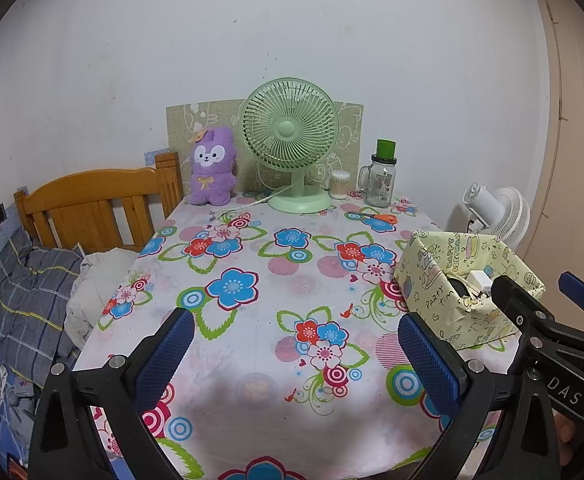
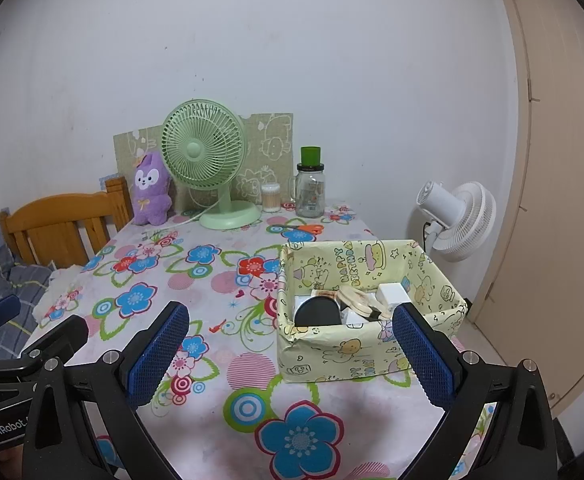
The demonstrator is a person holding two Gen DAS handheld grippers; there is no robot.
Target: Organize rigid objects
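Observation:
A yellow paper-wrapped box (image 2: 371,344) stands on the right of the floral tablecloth (image 2: 220,288); it also shows in the left wrist view (image 1: 443,280). Inside lie a black round object (image 2: 317,312), a wooden disc (image 2: 357,298) and a white block (image 2: 393,294). Orange-handled scissors (image 2: 305,229) lie far back on the table. My right gripper (image 2: 292,356) is open and empty, just in front of the box. My left gripper (image 1: 295,356) is open and empty above the table's middle. The right gripper (image 1: 547,292) shows at the left view's right edge.
At the back stand a green fan (image 1: 290,140), a purple plush (image 1: 212,168), a cotton swab jar (image 1: 339,184) and a glass jar with a green lid (image 1: 381,176). A wooden bed frame (image 1: 92,200) is left. A white fan (image 2: 459,220) stands right.

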